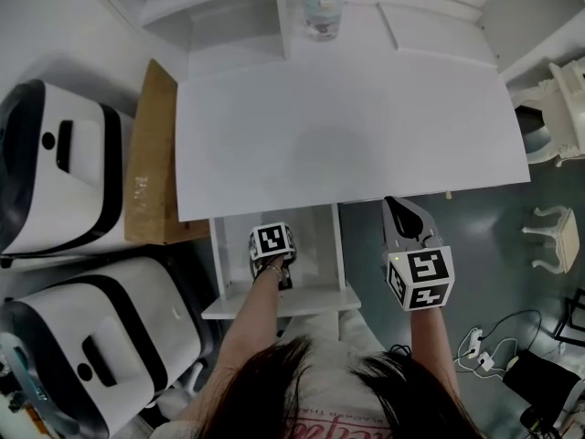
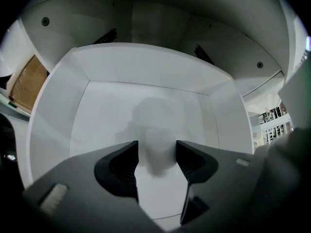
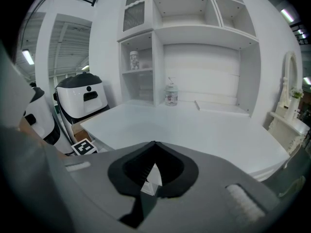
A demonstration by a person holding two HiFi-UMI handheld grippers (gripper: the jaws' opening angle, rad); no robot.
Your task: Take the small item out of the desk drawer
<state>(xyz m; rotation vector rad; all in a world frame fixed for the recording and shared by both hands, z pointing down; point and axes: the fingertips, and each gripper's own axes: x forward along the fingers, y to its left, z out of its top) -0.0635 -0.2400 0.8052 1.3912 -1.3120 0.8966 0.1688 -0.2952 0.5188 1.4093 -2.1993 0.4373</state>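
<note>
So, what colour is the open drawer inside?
White; the drawer shows best in the left gripper view.

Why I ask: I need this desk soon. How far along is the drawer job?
Done: the drawer is pulled open. In hand: the left gripper is down inside it, jaws apart around a small pale item; whether they pinch it yet I cannot tell. Left: lifting it out. The right gripper is shut and empty near the desk edge.

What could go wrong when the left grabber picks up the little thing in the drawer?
The small item sits between the open jaws of the left gripper, so an off-centre squeeze might make it slip or tip. Lifting out, the gripper could bump the drawer or the desk edge close above.
</note>
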